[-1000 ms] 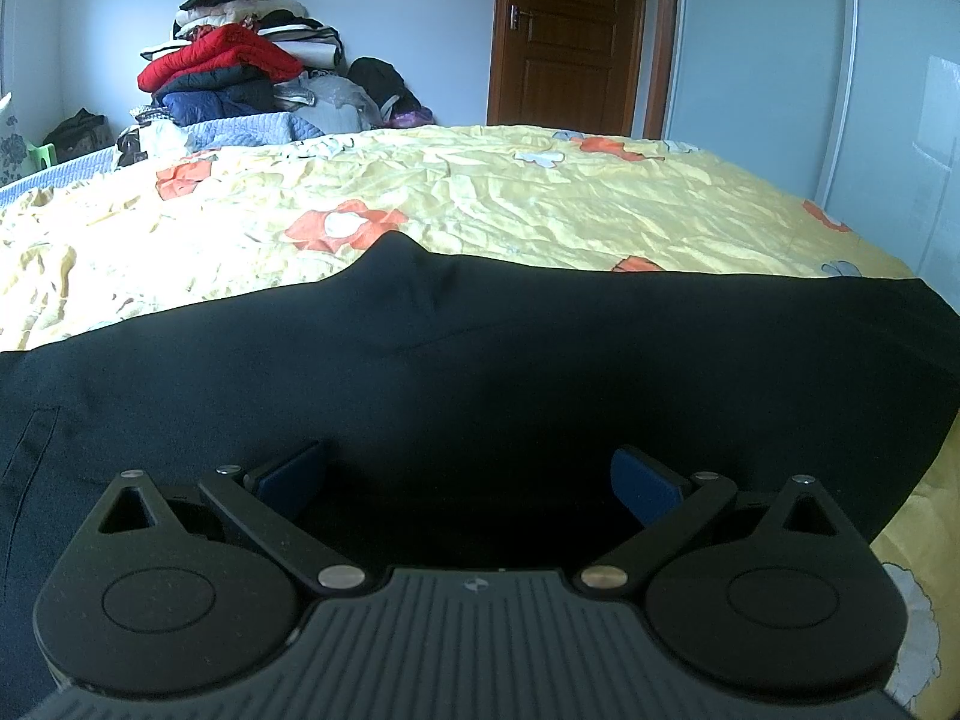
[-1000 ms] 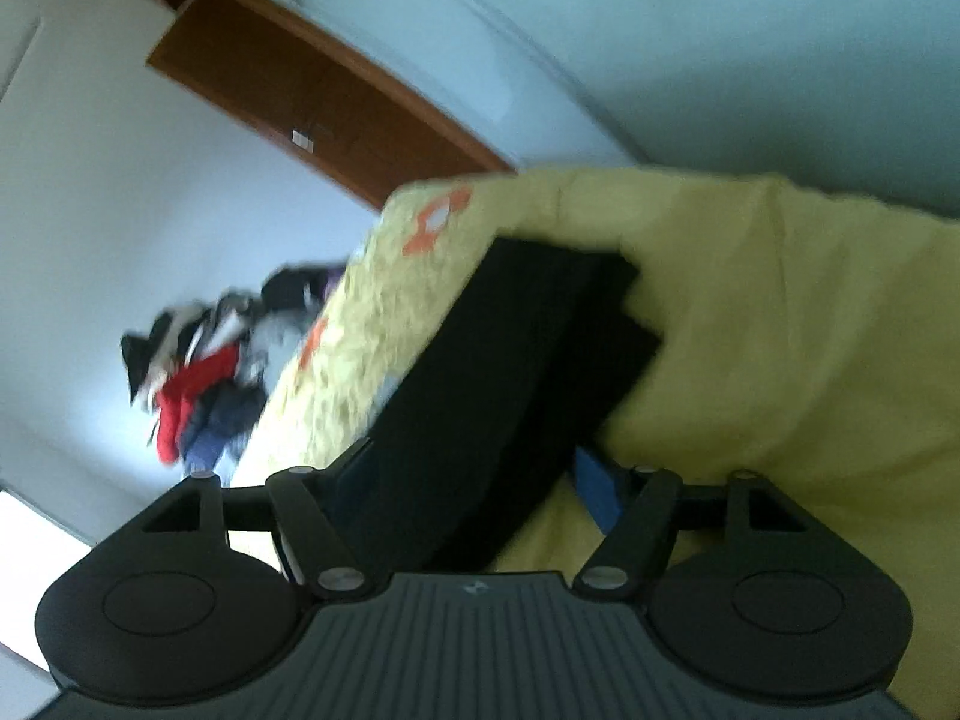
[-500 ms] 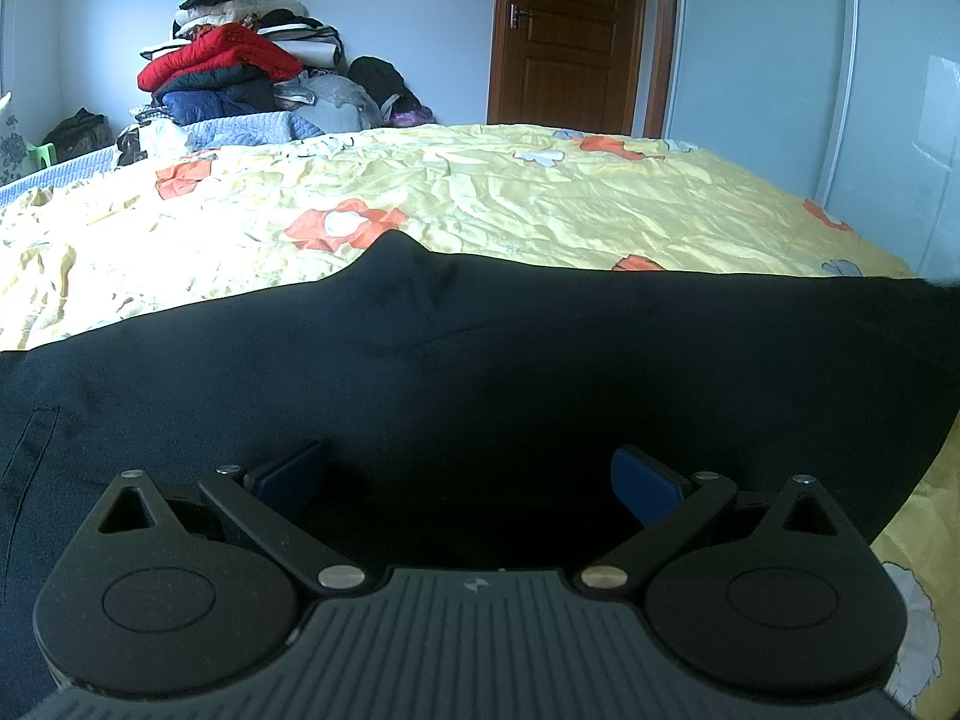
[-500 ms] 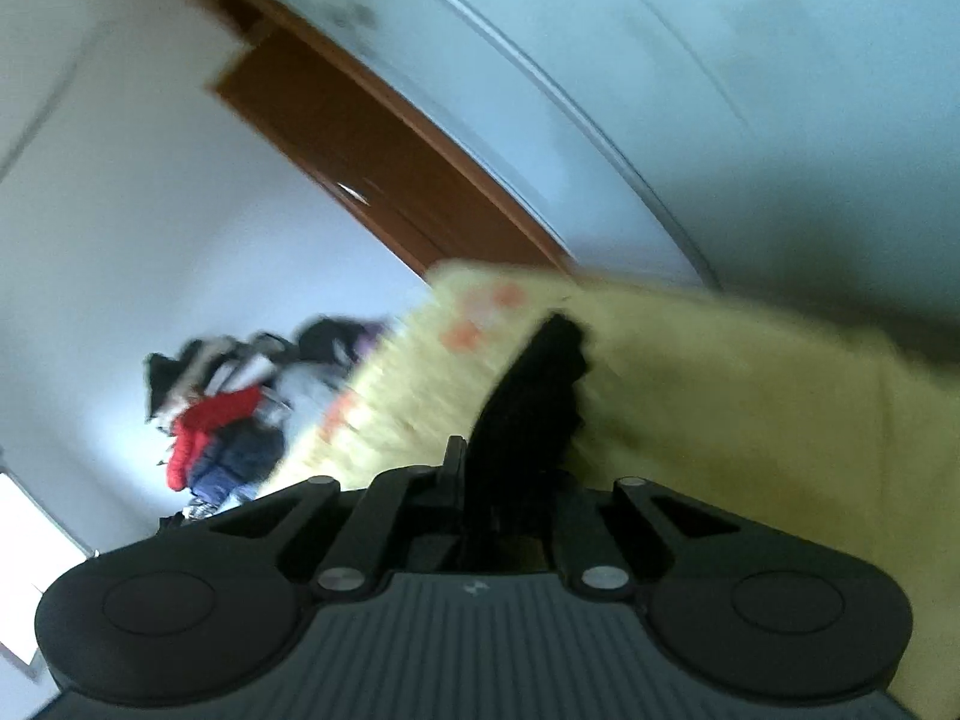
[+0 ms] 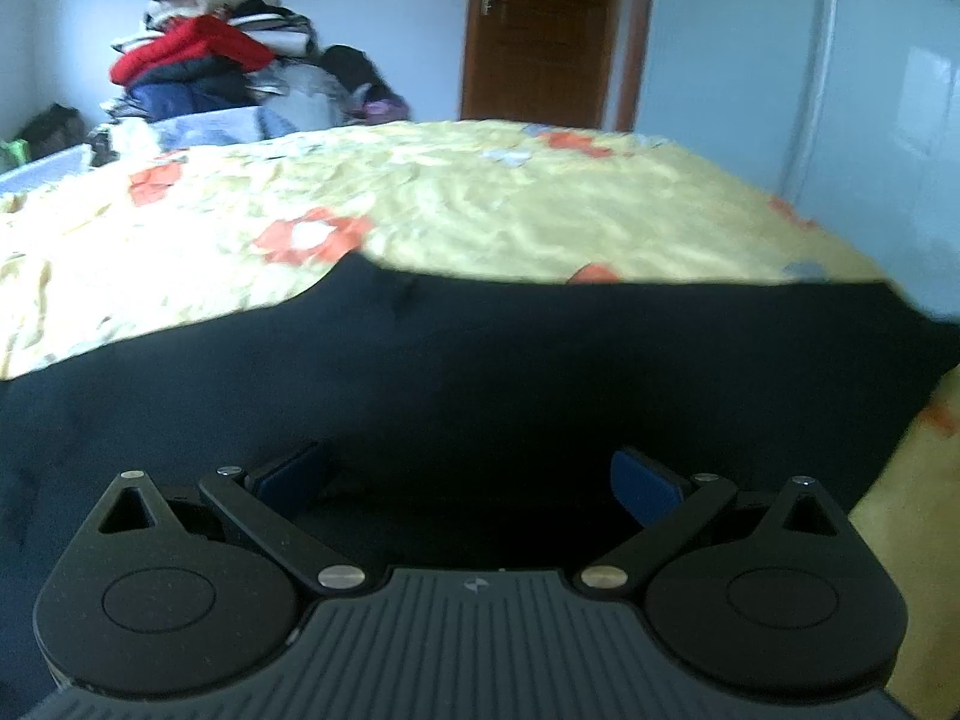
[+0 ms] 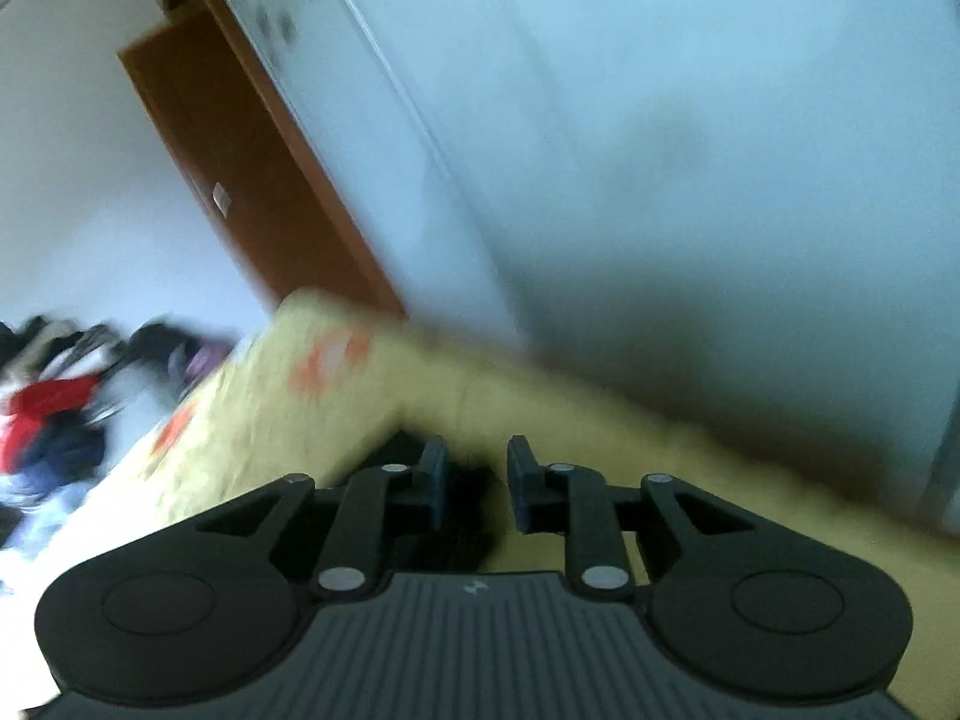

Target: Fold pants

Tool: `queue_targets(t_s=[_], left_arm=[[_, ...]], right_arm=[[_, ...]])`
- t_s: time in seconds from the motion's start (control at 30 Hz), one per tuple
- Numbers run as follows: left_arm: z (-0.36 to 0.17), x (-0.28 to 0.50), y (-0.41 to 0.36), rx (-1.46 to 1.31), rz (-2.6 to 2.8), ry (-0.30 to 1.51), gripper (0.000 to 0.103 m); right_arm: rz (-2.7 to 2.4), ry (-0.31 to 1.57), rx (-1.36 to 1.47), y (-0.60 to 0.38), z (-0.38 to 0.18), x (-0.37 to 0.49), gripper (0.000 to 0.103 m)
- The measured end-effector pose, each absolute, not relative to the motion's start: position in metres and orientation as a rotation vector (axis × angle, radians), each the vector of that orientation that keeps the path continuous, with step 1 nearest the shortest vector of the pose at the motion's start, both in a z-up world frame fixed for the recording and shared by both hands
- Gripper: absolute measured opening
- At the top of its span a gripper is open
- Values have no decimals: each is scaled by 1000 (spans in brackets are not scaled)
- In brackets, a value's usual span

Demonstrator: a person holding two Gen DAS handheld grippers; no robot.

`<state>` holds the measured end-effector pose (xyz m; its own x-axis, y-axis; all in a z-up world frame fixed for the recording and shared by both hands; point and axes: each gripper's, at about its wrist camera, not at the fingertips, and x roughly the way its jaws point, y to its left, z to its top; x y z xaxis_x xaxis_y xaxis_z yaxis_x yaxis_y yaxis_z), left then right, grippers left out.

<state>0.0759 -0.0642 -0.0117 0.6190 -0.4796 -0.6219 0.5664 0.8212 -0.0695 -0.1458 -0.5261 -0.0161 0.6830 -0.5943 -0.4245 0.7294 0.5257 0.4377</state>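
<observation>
Pants (image 5: pixel 480 372), black, lay spread across the near half of a yellow floral bedsheet (image 5: pixel 480 198), filling the left wrist view from 9 to 3 o'clock. Left gripper (image 5: pixel 468 474) hung over the fabric, jaws wide apart, nothing between its blue pads (image 5: pixel 645 483). Right gripper (image 6: pixel 477 480), jaws narrow and just been opening, had a dark bunch of the pants between them; blur left contact with the pads unclear. Clothes pile (image 5: pixel 210 72) at 11 o'clock; wooden door (image 5: pixel 546 30) at 12 o'clock
</observation>
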Motion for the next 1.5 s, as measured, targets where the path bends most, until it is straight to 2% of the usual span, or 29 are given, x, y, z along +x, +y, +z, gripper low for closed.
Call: queue_targets(t_s=[0.03, 0.07, 0.1, 0.17, 0.27, 0.47, 0.77, 0.9, 1.07, 1.2, 1.33, 1.4, 1.5], left_arm=[[-7, 79, -69, 136, -637, 682, 102], [-3, 82, -76, 146, -665, 691, 102], [-1, 84, -83, 166, -687, 696, 102], [1, 88, -101, 232, -693, 689, 102], [-3, 90, -122, 324, -677, 680, 102], [-24, 108, -139, 413, -692, 703, 103], [-29, 172, -153, 325, -604, 692, 103], [-21, 175, -153, 312, -556, 666, 102], [-5, 143, -125, 320, -569, 619, 103], [-8, 120, -101, 333, -562, 615, 103], [-25, 128, -94, 320, -524, 663, 103], [-21, 132, -86, 241, -509, 691, 102], [-8, 121, -72, 182, -507, 666, 103]], right_arm=[[-746, 220, 533, -513, -3, -138, 23], [-635, 254, 433, -497, 9, -121, 33], [-509, 318, 359, -482, 17, -101, 63], [-258, 473, 235, -446, 20, -56, 103], [11, 647, 59, -383, 9, 0, 103], [132, 847, -127, -330, -30, 48, 103], [111, 817, 5, -355, -34, 96, 103], [85, 810, 39, -358, -34, 114, 103], [5, 723, 131, -385, -22, 63, 103], [-3, 784, 244, -424, -31, 18, 103], [20, 758, 201, -440, -38, 4, 103], [-136, 766, 173, -444, -31, 6, 103], [-327, 580, 173, -455, -6, -25, 103]])
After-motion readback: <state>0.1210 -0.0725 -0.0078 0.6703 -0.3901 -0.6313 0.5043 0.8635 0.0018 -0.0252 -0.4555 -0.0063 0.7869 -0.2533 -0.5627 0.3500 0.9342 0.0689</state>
